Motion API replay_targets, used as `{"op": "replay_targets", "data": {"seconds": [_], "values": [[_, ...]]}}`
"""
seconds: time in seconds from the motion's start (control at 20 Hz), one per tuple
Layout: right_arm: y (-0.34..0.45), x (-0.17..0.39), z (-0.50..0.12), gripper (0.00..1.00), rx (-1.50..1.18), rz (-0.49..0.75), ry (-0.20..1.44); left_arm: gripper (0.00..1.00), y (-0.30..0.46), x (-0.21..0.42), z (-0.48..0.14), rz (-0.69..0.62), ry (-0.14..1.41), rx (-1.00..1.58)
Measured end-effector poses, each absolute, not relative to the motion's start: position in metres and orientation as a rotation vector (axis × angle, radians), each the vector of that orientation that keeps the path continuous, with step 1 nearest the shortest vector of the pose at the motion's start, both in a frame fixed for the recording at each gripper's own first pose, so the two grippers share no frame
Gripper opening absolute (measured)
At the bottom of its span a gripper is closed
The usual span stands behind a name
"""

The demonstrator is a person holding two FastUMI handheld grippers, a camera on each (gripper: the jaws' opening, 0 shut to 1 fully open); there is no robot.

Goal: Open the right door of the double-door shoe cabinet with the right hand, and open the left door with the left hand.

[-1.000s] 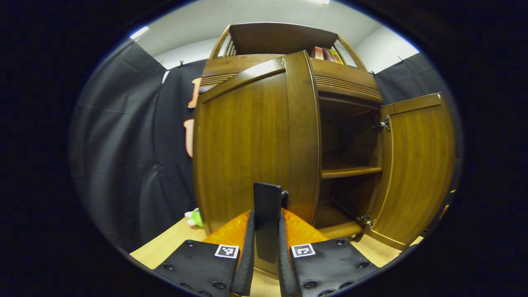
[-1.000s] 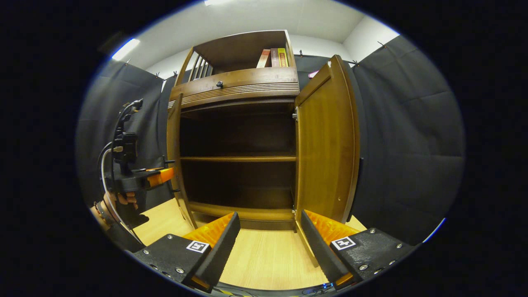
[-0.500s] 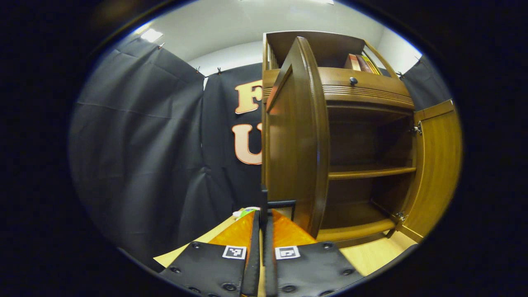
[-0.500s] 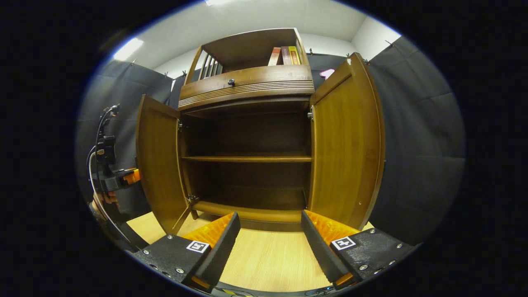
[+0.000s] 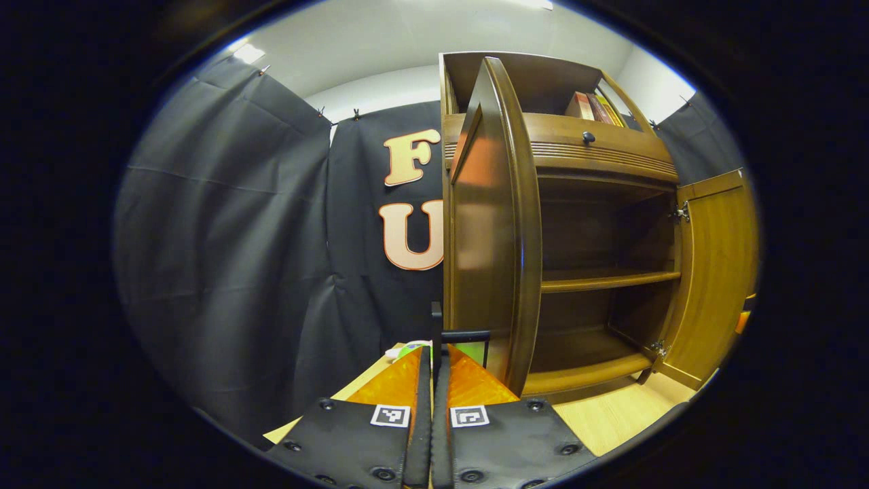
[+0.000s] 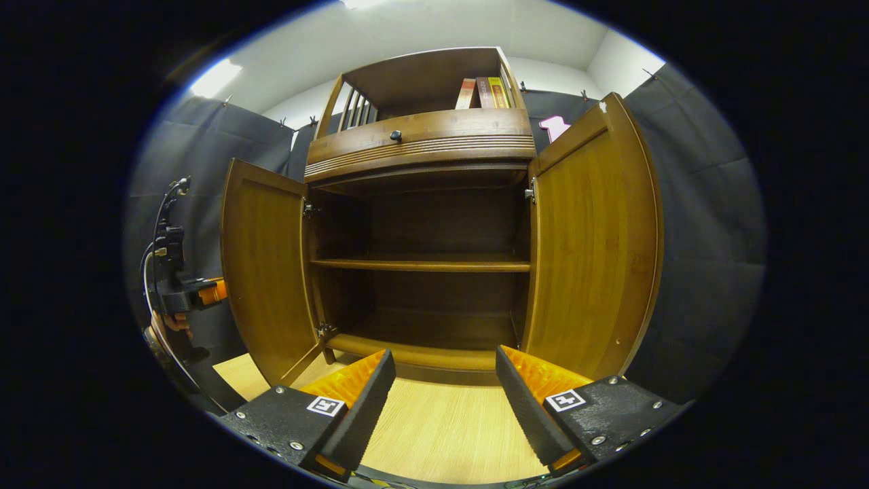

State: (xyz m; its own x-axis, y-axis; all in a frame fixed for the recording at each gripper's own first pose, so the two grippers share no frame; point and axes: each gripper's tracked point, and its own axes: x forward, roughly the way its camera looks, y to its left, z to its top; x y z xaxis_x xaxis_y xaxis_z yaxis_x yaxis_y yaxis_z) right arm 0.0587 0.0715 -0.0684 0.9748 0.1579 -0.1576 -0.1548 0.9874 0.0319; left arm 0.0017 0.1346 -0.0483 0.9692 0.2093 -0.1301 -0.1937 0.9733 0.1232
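Tongs, left (image 5: 432,407): fingers drawn together with only a thin slit between them, clamped on the thin dark handle (image 5: 464,335) that juts from the left door's (image 5: 490,224) outer face. Seen from the right gripper view, the left tongs (image 6: 204,292) sit beyond the door's free edge, level, held by a hand (image 6: 175,322) below.

Tongs, right (image 6: 445,397): spread wide, holding nothing, low over the pale wooden table (image 6: 434,435), pointed squarely at the cabinet's open middle and well clear of both doors.

Shoe cabinet (image 6: 421,146): dark-stained wood, standing on the table; left door (image 6: 265,272) and right door (image 6: 590,238) both swung outward, shelf (image 6: 421,263) and bare interior exposed. Books (image 6: 485,93) stand in the top rack.

Handling: doors judged rigid and moderately heavy, turning on metal hinges (image 6: 530,192); they follow a fixed arc, so pull must curve with them. Lacquered faces look slippery, poor for pinching. The slim handle is the proper hold; the door's free edge would serve as a second choice.

Task status: appears essentially done.
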Motion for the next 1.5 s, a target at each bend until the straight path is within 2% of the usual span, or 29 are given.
{"op": "replay_targets", "data": {"seconds": [0.05, 0.25, 0.7, 1.2, 1.5], "values": [[0.073, 0.059, -0.069, 0.92, 0.025, 0.155, 0.161, 0.10, 0.138, 0.001, -0.048, 0.198, 0.145, 0.109], [0.087, 0.060, -0.067, 0.92, 0.043, 0.145, 0.158, 0.14, 0.147, 0.000, -0.048, 0.162, 0.152, 0.113], [0.129, 0.069, -0.060, 0.92, 0.048, 0.098, 0.126, 0.14, 0.178, 0.004, -0.047, 0.007, 0.172, 0.081], [0.161, 0.051, -0.051, 0.92, 0.016, 0.019, 0.096, 0.13, 0.209, 0.008, -0.043, -0.128, 0.162, 0.067], [0.178, 0.050, -0.052, 0.92, 0.000, 0.041, 0.112, 0.13, 0.216, 0.008, -0.043, -0.191, 0.135, 0.083]]}}
